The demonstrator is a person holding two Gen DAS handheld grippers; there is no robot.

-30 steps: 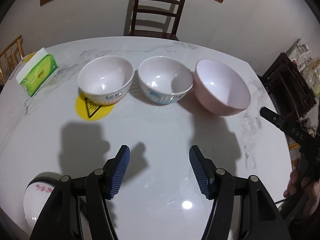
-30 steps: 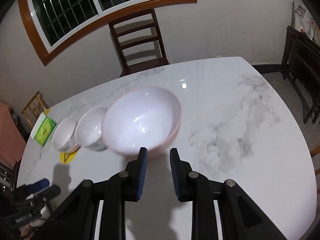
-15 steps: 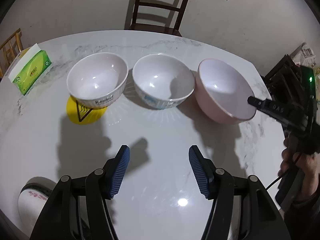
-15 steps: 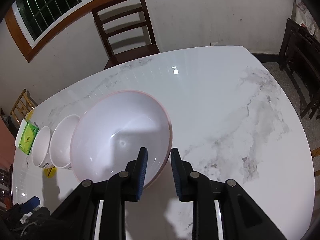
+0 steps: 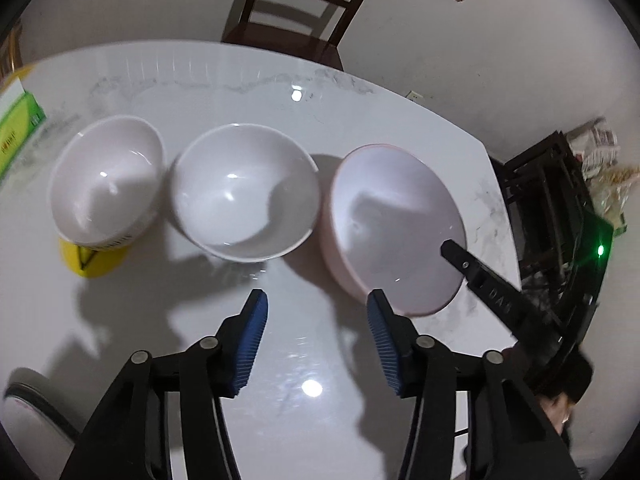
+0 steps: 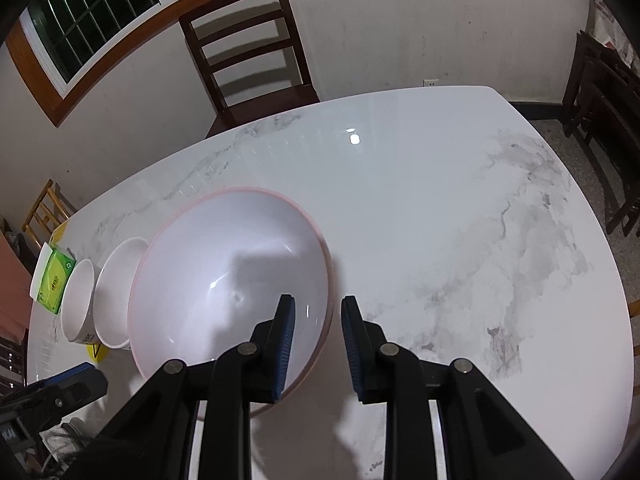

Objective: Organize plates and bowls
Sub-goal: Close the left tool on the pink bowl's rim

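Three bowls stand in a row on the white marble table [image 5: 312, 420]: a white bowl [image 5: 106, 182] at left on a yellow sticker, a white bowl [image 5: 244, 192] in the middle, and a larger pink bowl [image 5: 394, 226] at right. My left gripper [image 5: 316, 312] is open and empty, just in front of the gap between the middle and pink bowls. My right gripper [image 6: 316, 316] is open and straddles the near rim of the pink bowl [image 6: 224, 280], one finger inside and one outside. It also shows in the left wrist view [image 5: 496, 288].
A green tissue box [image 5: 16, 132] sits at the table's far left. Another white bowl [image 5: 28, 408] lies at the near left edge. A dark wooden chair [image 6: 252, 56] stands behind the table. Dark furniture [image 6: 600, 120] stands to the right.
Both grippers have moved forward toward the bowls. My right gripper has come down over the pink bowl's rim and its jaws have opened slightly around it.
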